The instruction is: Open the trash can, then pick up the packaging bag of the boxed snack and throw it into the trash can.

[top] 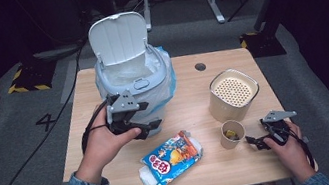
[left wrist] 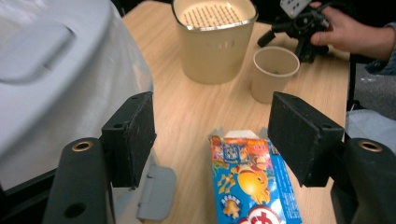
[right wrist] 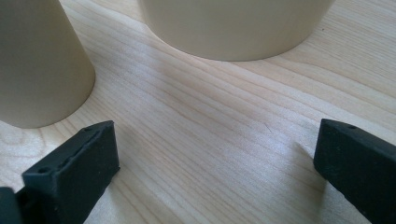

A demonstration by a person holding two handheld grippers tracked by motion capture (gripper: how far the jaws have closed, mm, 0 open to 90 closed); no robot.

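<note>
High view shows the left gripper [top: 150, 124] hanging beside the open bin [top: 132, 70], jaws spread and empty, aimed toward the snack box [top: 172, 158] lying flat on the table [top: 194, 102] just in front of that bin. The reach for the box looks under way; next the jaws must straddle it and close. The right gripper [top: 255, 141], also spread and empty, rests farther from the bin, beside the paper cup [top: 232, 133].
</note>
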